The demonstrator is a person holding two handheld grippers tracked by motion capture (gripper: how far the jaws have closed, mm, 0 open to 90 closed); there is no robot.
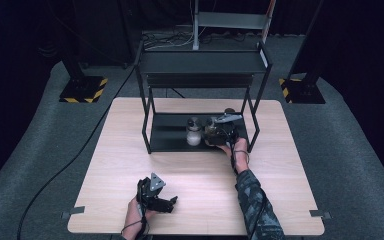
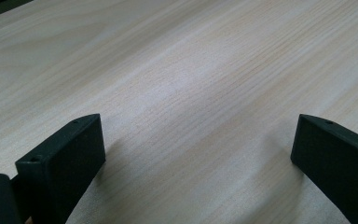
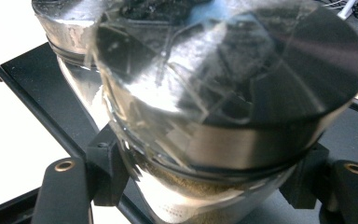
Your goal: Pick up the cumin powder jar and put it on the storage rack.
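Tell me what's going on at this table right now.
A person is working with a gripper in each hand. The right gripper is shut on a jar with a shiny metal lid and brownish powder inside, at the bottom shelf of a black rack. A second jar with white contents stands right beside it on that shelf. The left gripper rests low over the wooden table, open and holding nothing.

Lab, black curtains (image 1: 25,30), hazard-striped stand bases (image 1: 83,90)

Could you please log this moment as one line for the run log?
right gripper: shut on brown spice jar, on rack's lower shelf | white spice jar: beside it | left gripper: open over table
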